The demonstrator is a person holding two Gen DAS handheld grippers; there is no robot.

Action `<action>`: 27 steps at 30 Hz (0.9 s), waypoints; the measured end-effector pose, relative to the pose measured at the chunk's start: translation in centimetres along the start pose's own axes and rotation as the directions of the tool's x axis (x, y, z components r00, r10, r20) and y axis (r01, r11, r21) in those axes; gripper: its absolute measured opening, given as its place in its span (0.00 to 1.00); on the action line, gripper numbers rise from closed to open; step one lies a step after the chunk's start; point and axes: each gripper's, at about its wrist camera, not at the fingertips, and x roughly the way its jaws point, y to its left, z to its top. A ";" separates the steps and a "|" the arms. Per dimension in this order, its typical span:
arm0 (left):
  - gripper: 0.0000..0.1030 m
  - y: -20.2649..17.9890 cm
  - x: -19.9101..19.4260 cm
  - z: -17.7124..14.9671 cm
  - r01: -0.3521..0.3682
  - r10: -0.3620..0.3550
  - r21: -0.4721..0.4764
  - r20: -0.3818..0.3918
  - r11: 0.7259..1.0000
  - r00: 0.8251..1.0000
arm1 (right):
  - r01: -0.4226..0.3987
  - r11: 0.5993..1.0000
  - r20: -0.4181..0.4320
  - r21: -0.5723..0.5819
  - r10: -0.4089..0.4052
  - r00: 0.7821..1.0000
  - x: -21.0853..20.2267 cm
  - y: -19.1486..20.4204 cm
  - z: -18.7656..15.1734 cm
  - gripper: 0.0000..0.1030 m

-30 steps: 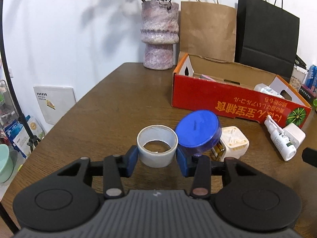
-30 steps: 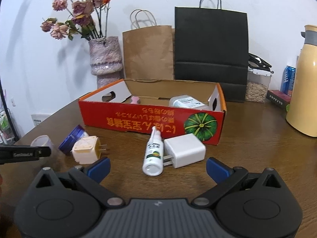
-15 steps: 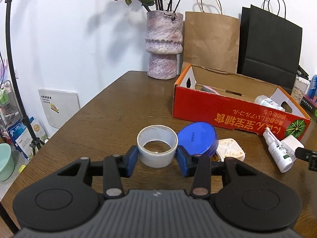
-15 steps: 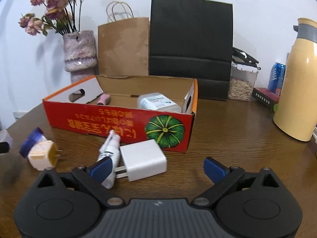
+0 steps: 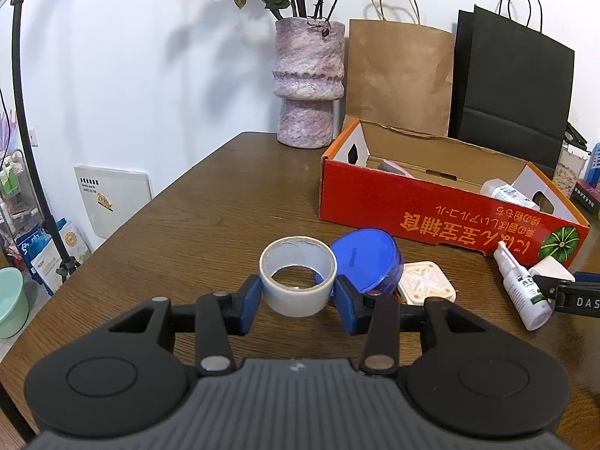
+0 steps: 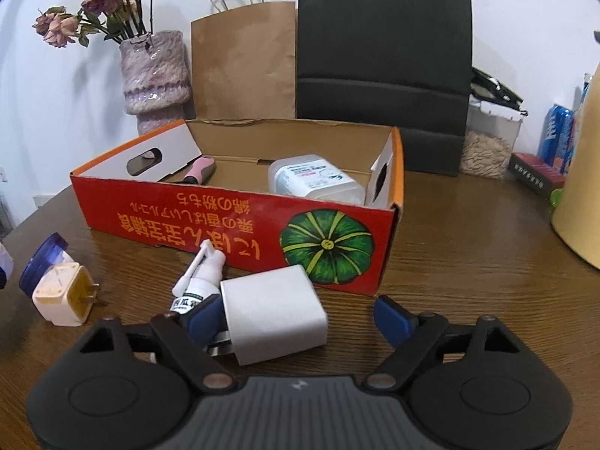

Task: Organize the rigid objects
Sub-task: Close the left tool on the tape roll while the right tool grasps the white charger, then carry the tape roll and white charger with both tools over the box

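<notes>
My left gripper (image 5: 296, 296) is shut on a white tape roll (image 5: 297, 280) and holds it above the wooden table (image 5: 210, 217). Behind the roll lie a blue-lidded jar (image 5: 365, 258) and a cream plug adapter (image 5: 425, 284). My right gripper (image 6: 296, 317) is open around a white charger block (image 6: 272, 313) lying on the table; its left finger touches the block. A white spray bottle (image 6: 200, 277) lies just left of the block. The red cardboard box (image 6: 232, 225) stands behind, holding a white bottle (image 6: 315, 180) and a pink-handled tool (image 6: 200, 170).
A purple vase with dried flowers (image 5: 309, 82), a brown paper bag (image 5: 399, 71) and a black paper bag (image 5: 513, 97) stand behind the box. A yellow jug (image 6: 581, 202), a can (image 6: 558, 135) and a food container (image 6: 487, 138) are at the right.
My left gripper has risen with the tape roll, so the table objects look lower. My right gripper has moved forward and left until the white charger block sits between its fingers.
</notes>
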 end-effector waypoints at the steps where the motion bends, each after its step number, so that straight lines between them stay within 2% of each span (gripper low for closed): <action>1: 0.42 -0.1 0.0 0.0 -0.001 0.001 0.000 0.000 1.000 1.000 | -0.016 1.000 -0.011 0.007 0.016 1.000 0.2 -0.1 0.0 0.78; 3: 0.42 -0.2 0.0 -0.1 -0.002 0.002 0.000 0.000 1.000 1.000 | -0.035 0.999 -0.026 0.013 0.035 0.999 0.3 0.0 -0.1 0.73; 5: 0.42 -0.4 0.0 -0.1 -0.003 0.003 0.001 0.000 1.000 1.000 | -0.061 0.998 -0.014 0.016 0.062 0.998 -0.1 0.0 -0.3 0.60; 12: 0.42 -1.2 -0.4 -0.3 0.000 0.000 0.007 0.013 1.000 1.000 | -0.029 0.999 0.014 0.033 0.028 0.999 -1.3 0.0 -0.9 0.60; 27: 0.42 -3.0 -1.7 -0.4 0.030 -0.031 0.033 0.036 0.999 0.999 | -0.076 0.995 0.144 0.064 0.066 0.987 -4.9 0.0 -0.4 0.60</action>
